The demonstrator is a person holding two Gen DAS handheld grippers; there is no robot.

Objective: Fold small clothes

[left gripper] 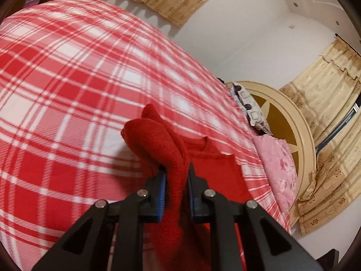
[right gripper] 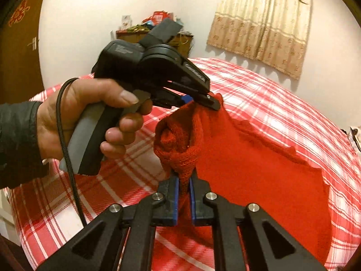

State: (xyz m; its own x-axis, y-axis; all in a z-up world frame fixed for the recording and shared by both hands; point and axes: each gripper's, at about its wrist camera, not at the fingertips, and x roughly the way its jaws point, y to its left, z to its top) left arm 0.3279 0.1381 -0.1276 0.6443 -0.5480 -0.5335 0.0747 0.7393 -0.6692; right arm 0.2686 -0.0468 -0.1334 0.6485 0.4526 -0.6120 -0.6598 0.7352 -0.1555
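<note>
Plaid bedspread [right gripper: 282, 94], left tool [left gripper: 176, 176] and right tool [right gripper: 184, 180] both clamping red knit garment [right gripper: 259, 169]

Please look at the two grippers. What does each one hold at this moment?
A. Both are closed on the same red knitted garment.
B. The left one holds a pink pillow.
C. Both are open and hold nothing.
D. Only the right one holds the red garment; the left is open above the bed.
A: the left gripper and the right gripper each pinch bunched folds of the red knitted garment.
</note>
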